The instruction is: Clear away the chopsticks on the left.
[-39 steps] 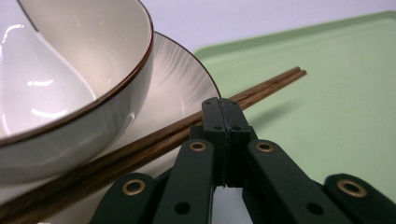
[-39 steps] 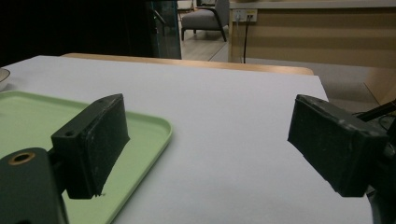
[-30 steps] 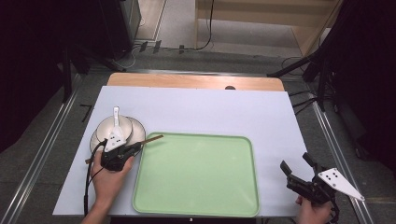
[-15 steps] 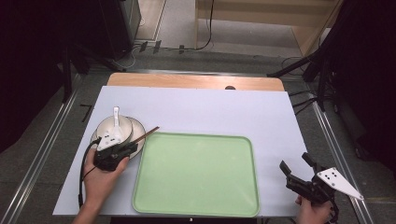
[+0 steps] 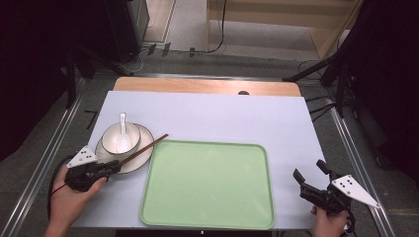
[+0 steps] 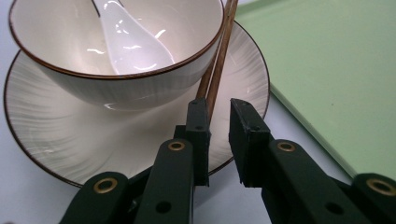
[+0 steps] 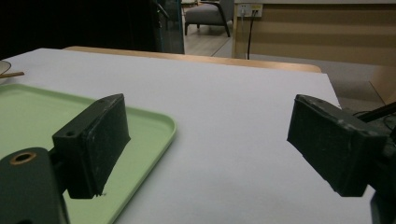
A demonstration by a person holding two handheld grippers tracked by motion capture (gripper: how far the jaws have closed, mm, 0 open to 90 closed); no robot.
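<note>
My left gripper has its jaws narrowly apart, just been opening, the chopsticks' near end just ahead of them, unpressed; they lean on the bowl and plate; right gripper gapes wide over the tabletop.

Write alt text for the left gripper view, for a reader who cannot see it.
The left gripper, its black jaws slightly apart after just opening, points at a pair of brown wooden chopsticks whose near end lies between the jaw tips and which leans on a white brown-rimmed bowl. The bowl holds a white ceramic spoon and sits on a white plate, beside a pale green tray.
</note>
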